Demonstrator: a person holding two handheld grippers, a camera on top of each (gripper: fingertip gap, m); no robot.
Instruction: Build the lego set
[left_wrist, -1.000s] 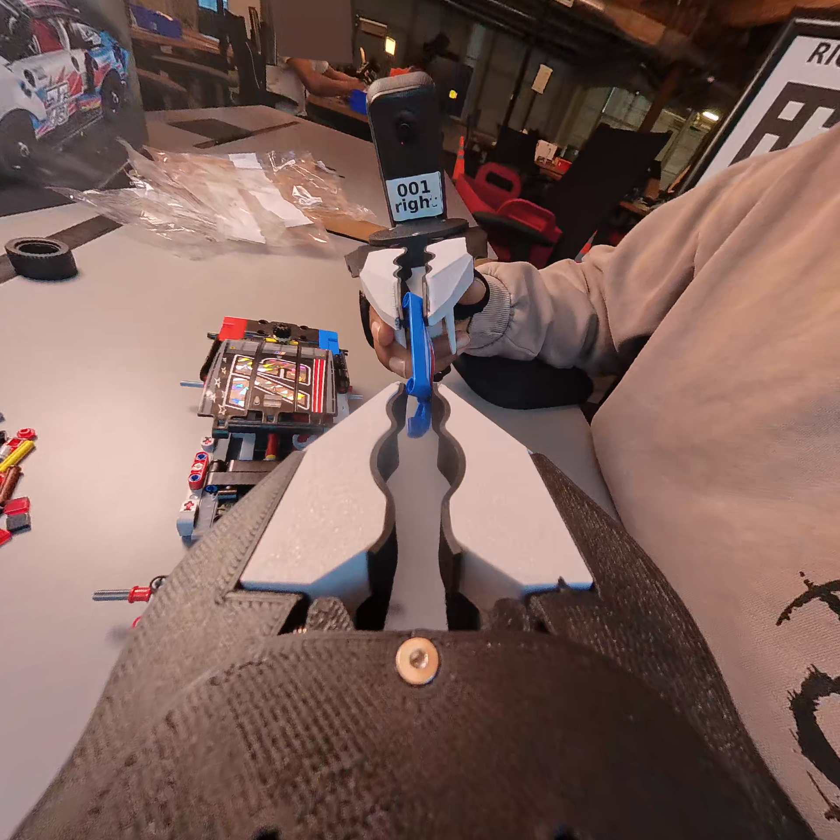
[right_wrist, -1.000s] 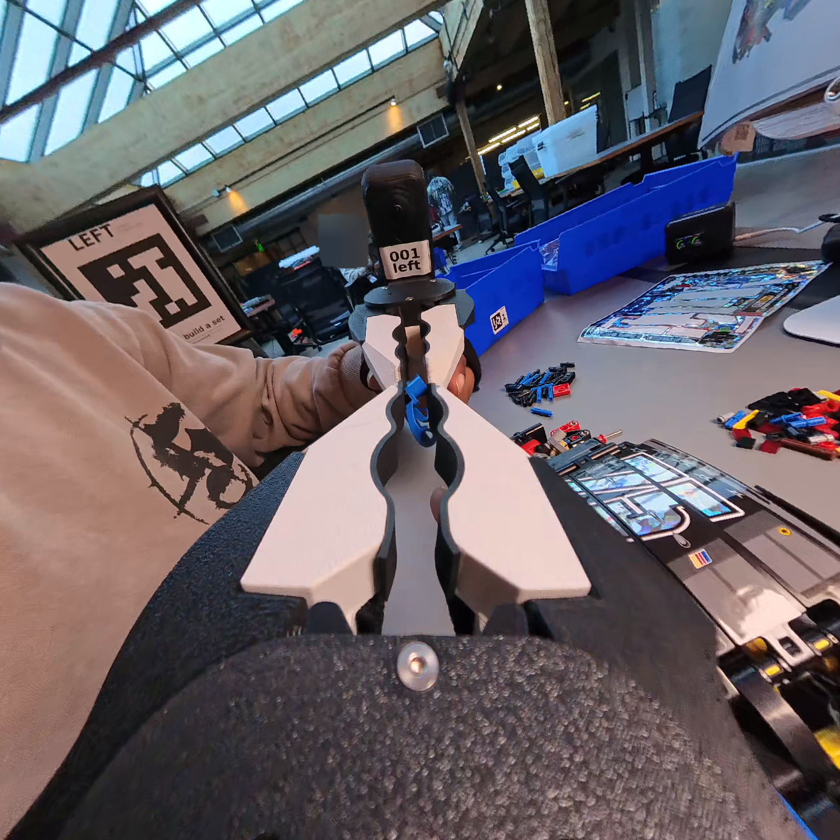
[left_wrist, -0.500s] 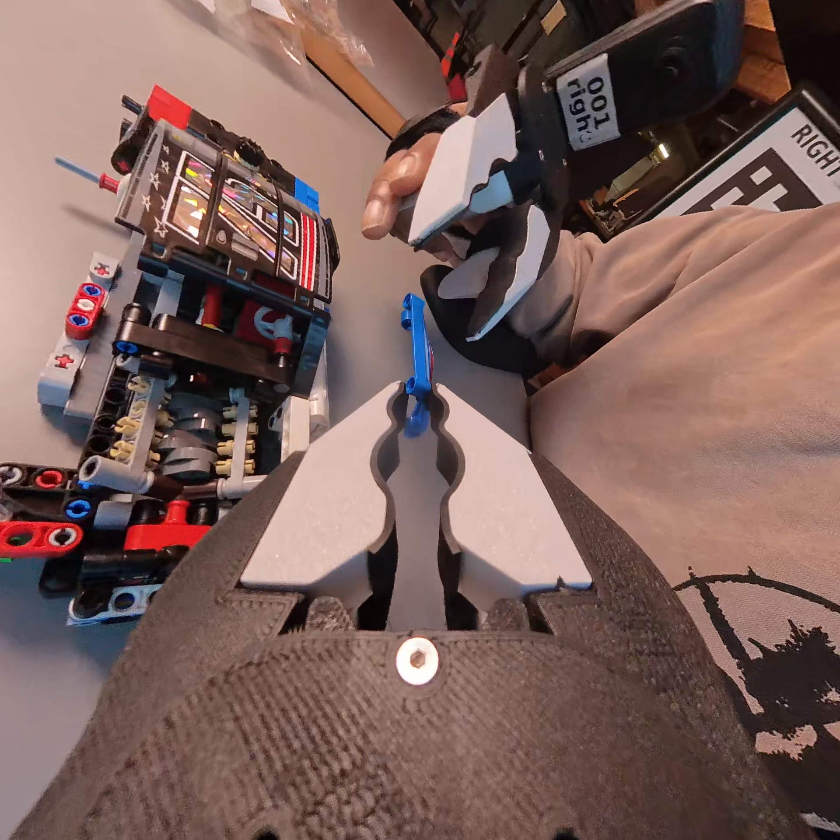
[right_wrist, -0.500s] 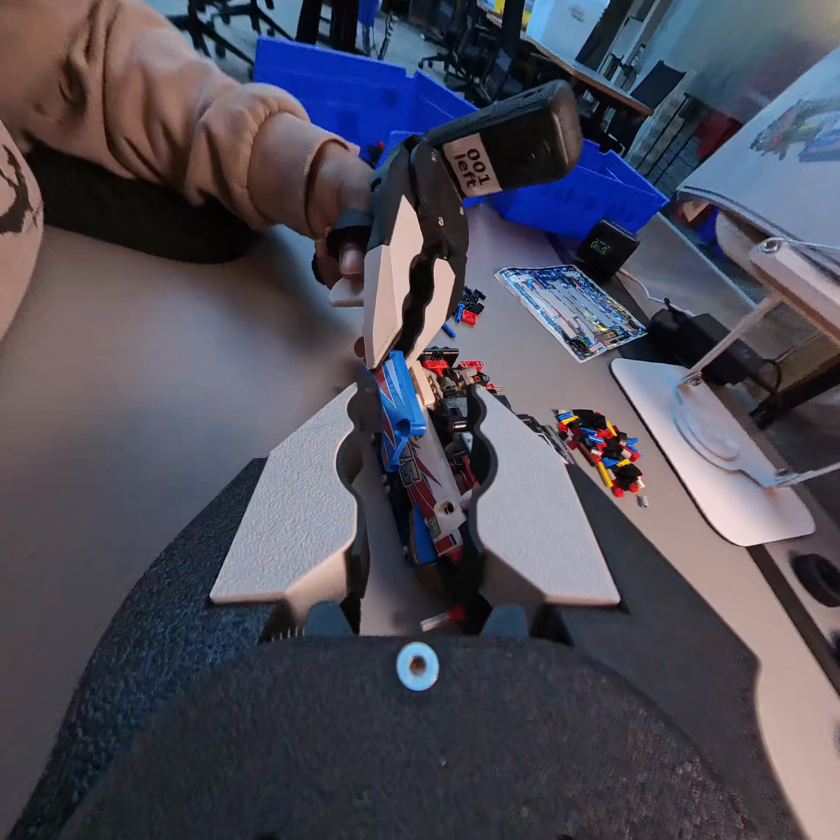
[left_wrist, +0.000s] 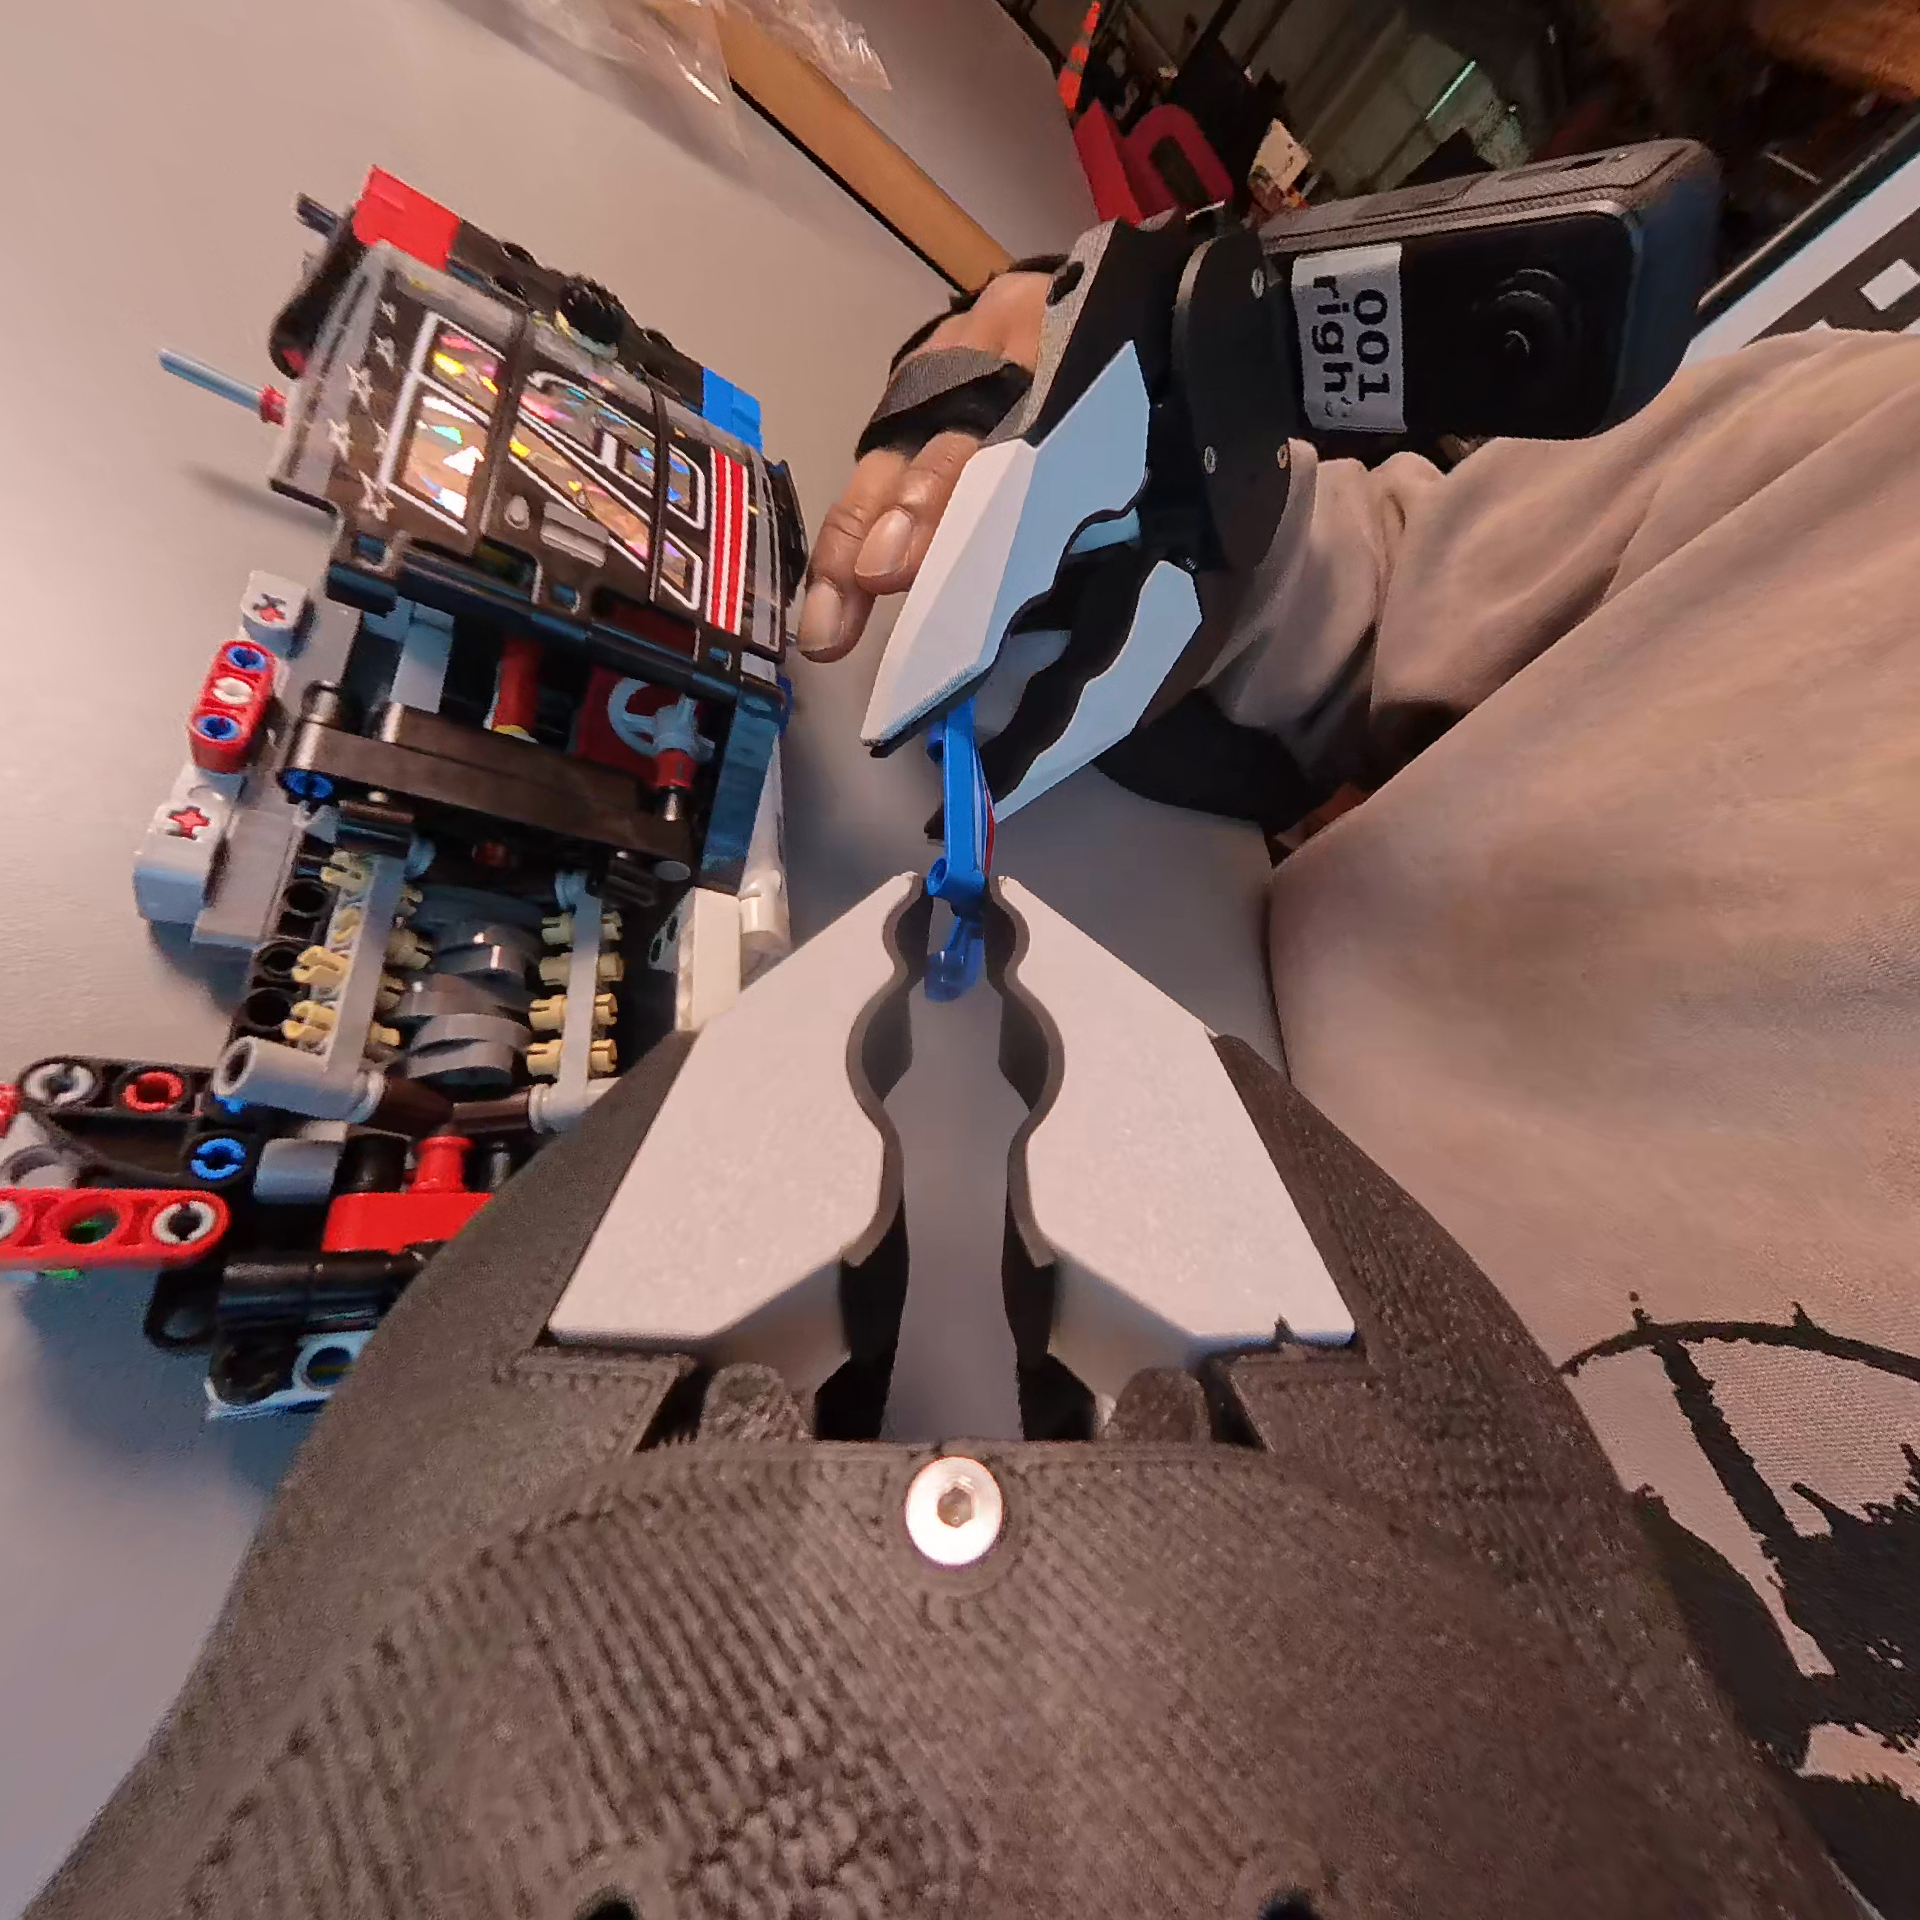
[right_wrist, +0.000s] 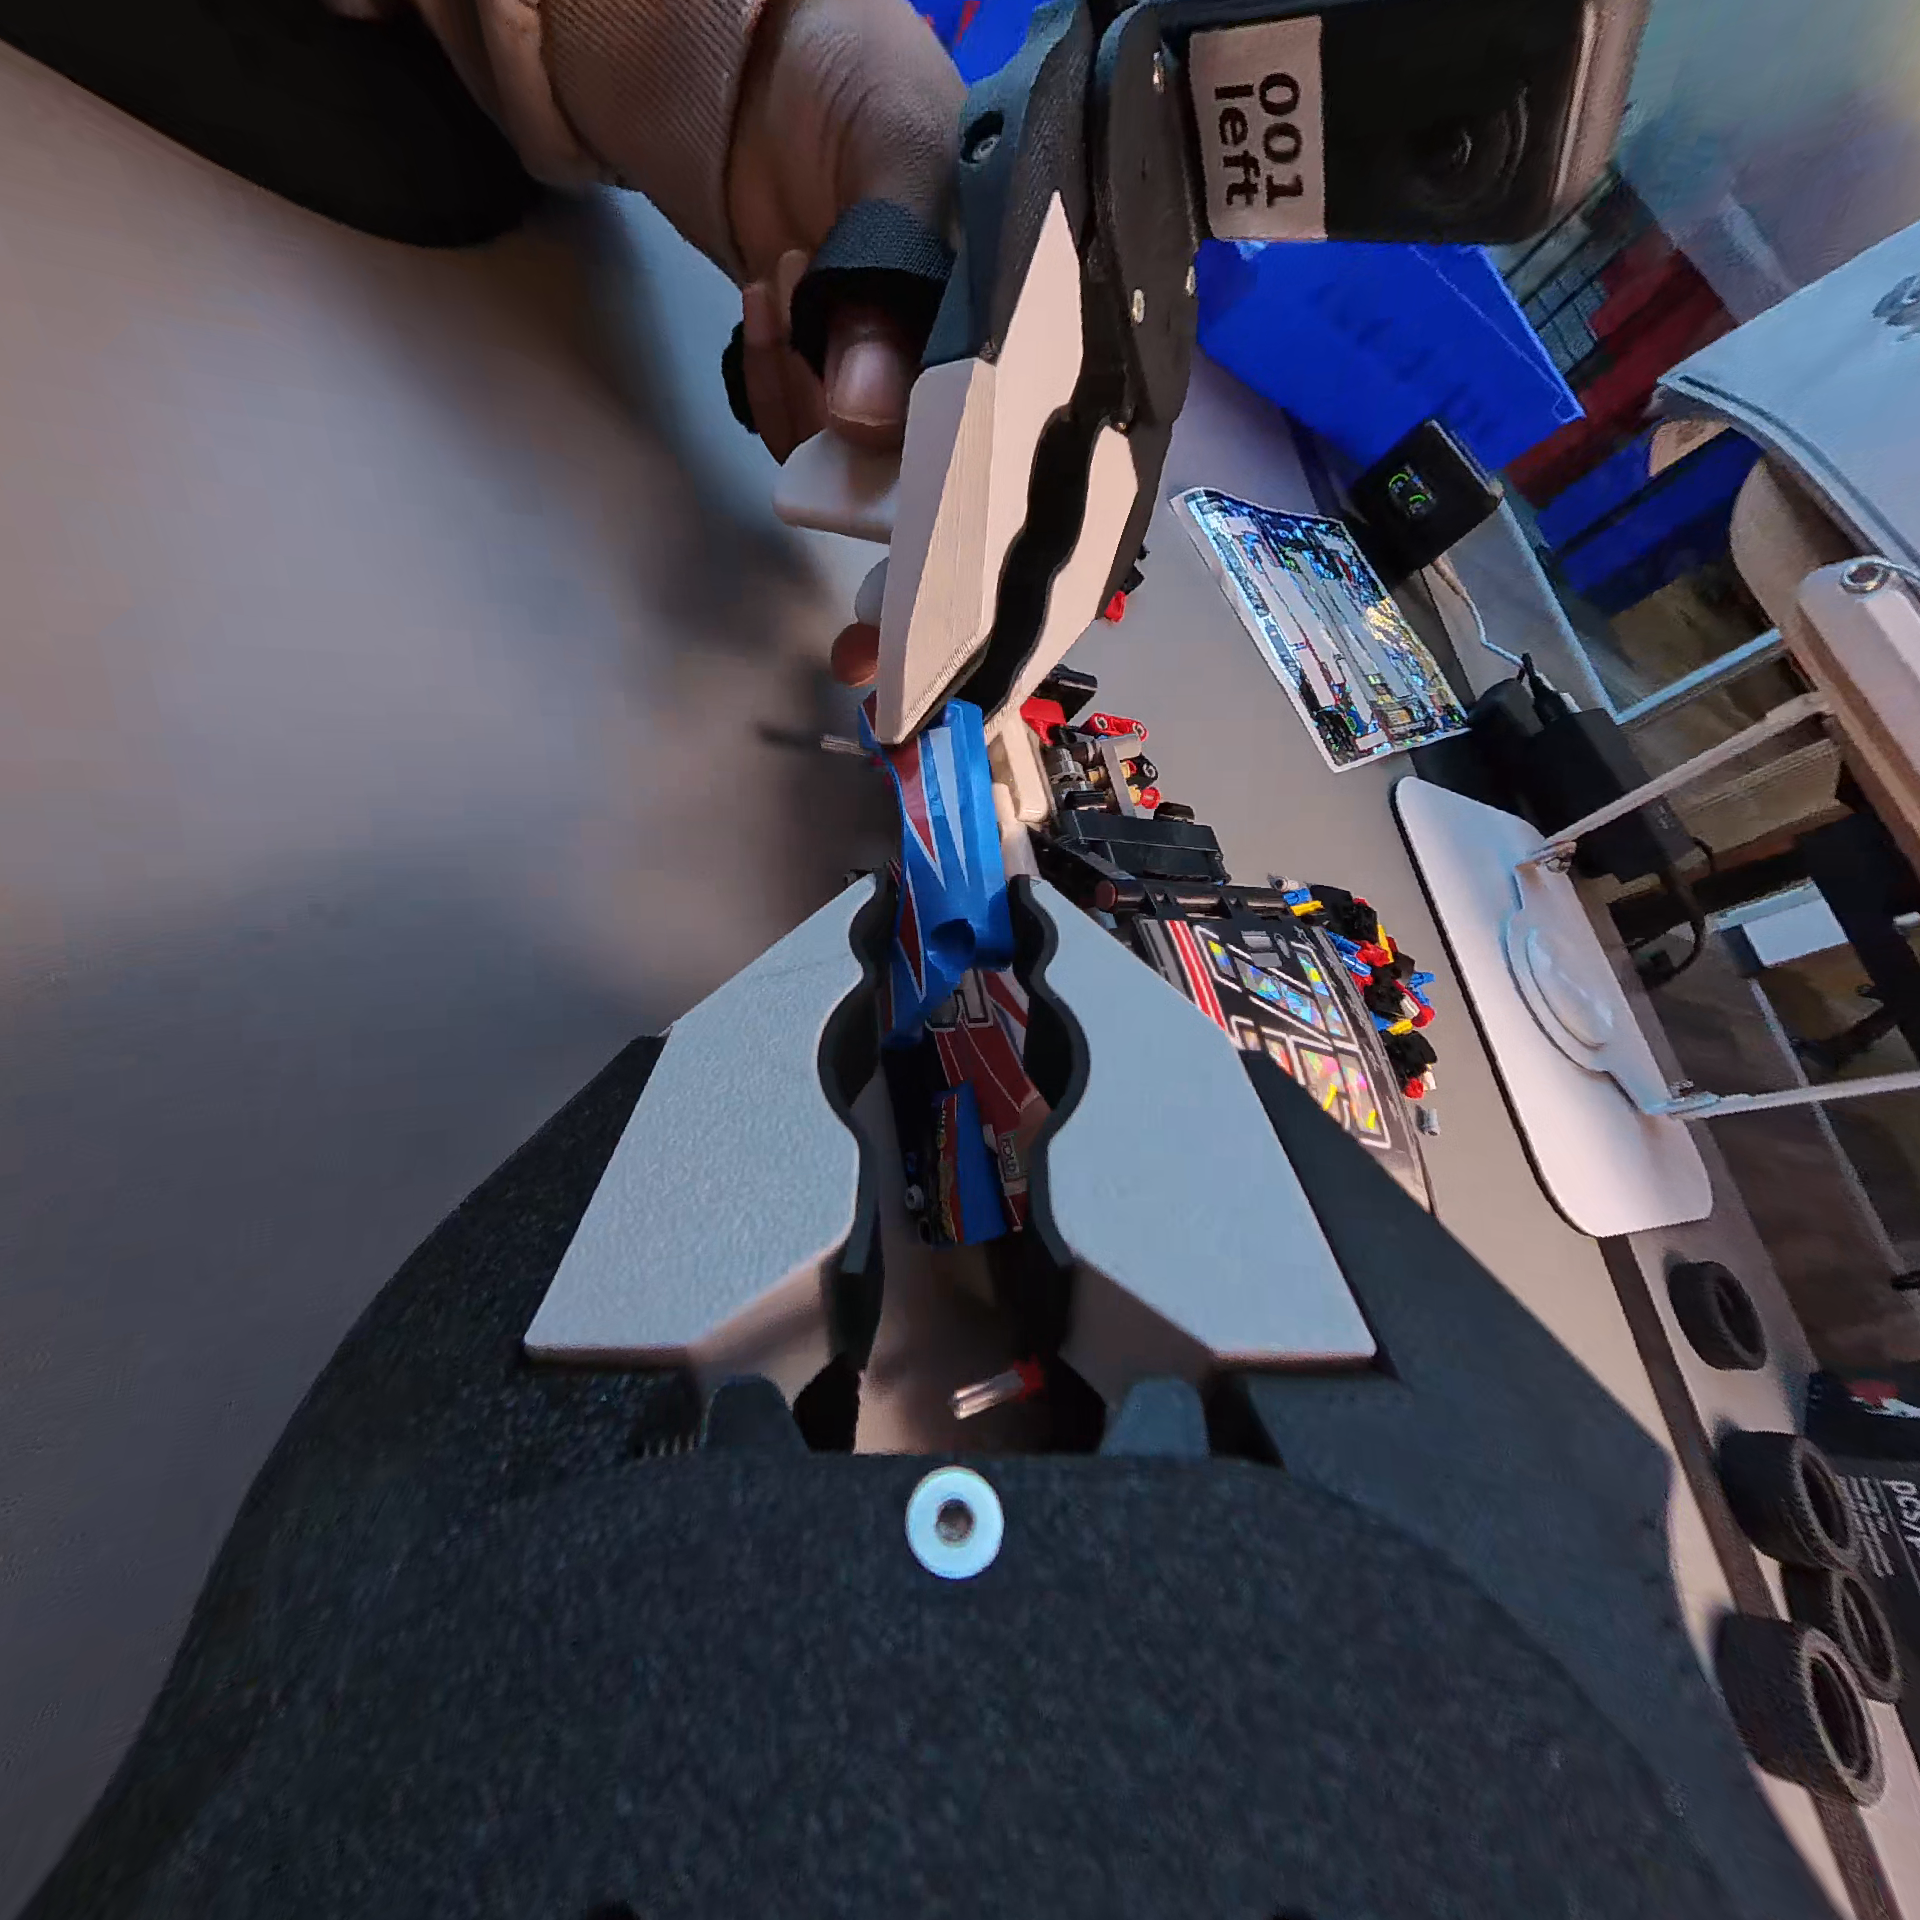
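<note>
Left claw (left_wrist: 961, 894) pinching blue panel (left_wrist: 964, 800), right claw (right_wrist: 951, 894) gripping it

Both views: strong wide-angle distortion, straight lines bowed near edges. Left wrist view: even indoor light, moderately bright, sharp at centre; soft shadows on table (left_wrist: 125, 125) beside lego car (left_wrist: 499, 727); iridescent glare on car's foil panels; plastic bag (left_wrist: 665, 62) at top edge blurred. Right wrist view: dimmer, warm-toned; table (right_wrist: 312, 727) at left smeared by motion blur; top right corner blurred; glare on booklet (right_wrist: 1320, 623); tyres (right_wrist: 1797, 1621) at right edge stretched.
</note>
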